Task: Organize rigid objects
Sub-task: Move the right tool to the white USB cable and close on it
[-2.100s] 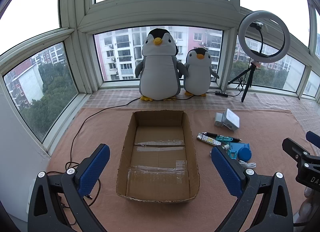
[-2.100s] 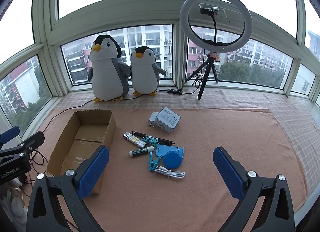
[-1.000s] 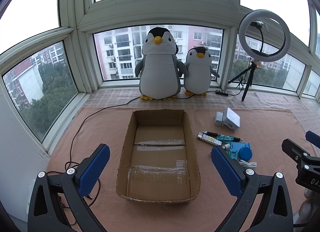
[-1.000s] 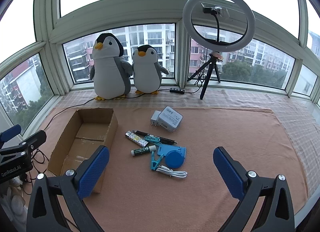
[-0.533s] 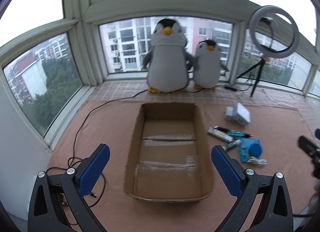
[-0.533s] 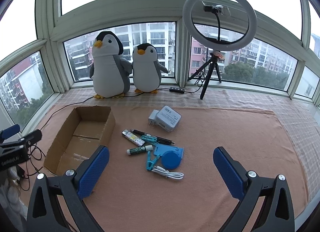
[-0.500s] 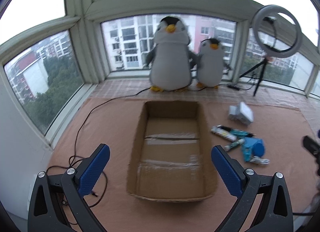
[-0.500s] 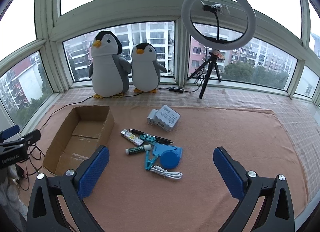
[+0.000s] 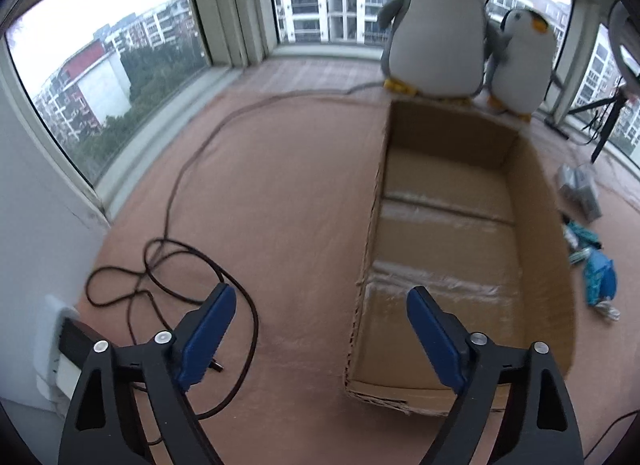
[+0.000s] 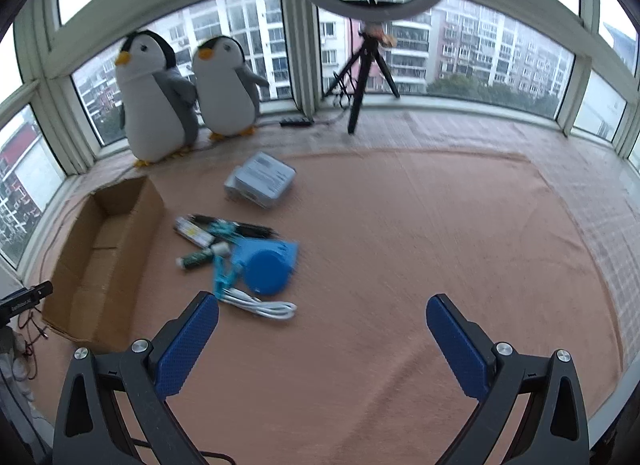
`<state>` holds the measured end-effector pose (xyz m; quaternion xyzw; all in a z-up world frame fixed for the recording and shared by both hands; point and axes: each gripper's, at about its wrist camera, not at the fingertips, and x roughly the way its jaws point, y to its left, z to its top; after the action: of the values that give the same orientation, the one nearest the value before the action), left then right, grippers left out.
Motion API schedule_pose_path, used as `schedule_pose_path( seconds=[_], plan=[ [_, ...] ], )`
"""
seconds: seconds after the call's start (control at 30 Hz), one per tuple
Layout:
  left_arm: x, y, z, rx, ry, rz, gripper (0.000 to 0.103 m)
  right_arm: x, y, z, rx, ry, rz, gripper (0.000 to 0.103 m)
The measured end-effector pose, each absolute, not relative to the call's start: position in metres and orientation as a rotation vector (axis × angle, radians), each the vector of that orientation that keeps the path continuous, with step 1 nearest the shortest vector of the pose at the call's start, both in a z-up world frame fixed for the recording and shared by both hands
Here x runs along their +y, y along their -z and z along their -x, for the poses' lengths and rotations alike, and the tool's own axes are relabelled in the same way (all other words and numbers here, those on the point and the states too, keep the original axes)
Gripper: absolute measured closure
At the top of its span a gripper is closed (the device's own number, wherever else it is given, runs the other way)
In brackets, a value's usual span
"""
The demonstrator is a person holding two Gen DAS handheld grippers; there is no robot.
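Left gripper over the near left rim of the cardboard box, jaws apart and just been closing, only the rim and blanket between them, nothing gripped. Black cable coiled left of box. Box empty. Right of it, loose pile on blanket: white adapter, pen, green tube, blue round case, white cord. Right gripper wide open, empty, above bare blanket near the cord.
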<state>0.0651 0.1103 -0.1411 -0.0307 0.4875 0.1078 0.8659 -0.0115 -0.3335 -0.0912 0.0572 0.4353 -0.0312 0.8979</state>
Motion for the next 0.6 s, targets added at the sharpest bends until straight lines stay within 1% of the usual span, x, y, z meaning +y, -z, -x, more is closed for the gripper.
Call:
schedule_pose_path(
  seconds=[0.07, 0.27, 0.37, 0.4, 0.47, 0.5, 0.6],
  plan=[
    [0.114, 0.155, -0.069, 1.048, -0.232, 0.068, 0.022, -0.336, 0.099, 0.01, 0.915, 0.048, -0.109, 0.0],
    [0.114, 0.177, -0.075, 1.09, -0.236, 0.062, 0.033, -0.317, 0.12, -0.002, 0.965, -0.089, -0.017, 0.003],
    [0.111, 0.182, -0.076, 1.104, -0.228, 0.054, 0.039, -0.303, 0.128, -0.011, 0.989, -0.161, 0.042, 0.012],
    [0.11, 0.182, -0.076, 1.109, -0.225, 0.052, 0.04, -0.299, 0.131, -0.014, 0.995, -0.184, 0.065, 0.013],
    [0.109, 0.184, -0.077, 1.118, -0.217, 0.049, 0.047, -0.292, 0.136, -0.021, 1.006, -0.213, 0.097, 0.015],
    [0.108, 0.185, -0.077, 1.123, -0.214, 0.049, 0.048, -0.289, 0.14, -0.025, 1.016, -0.233, 0.113, 0.022],
    [0.108, 0.189, -0.078, 1.131, -0.209, 0.042, 0.051, -0.282, 0.153, -0.038, 1.062, -0.279, 0.169, 0.035]
  ],
)
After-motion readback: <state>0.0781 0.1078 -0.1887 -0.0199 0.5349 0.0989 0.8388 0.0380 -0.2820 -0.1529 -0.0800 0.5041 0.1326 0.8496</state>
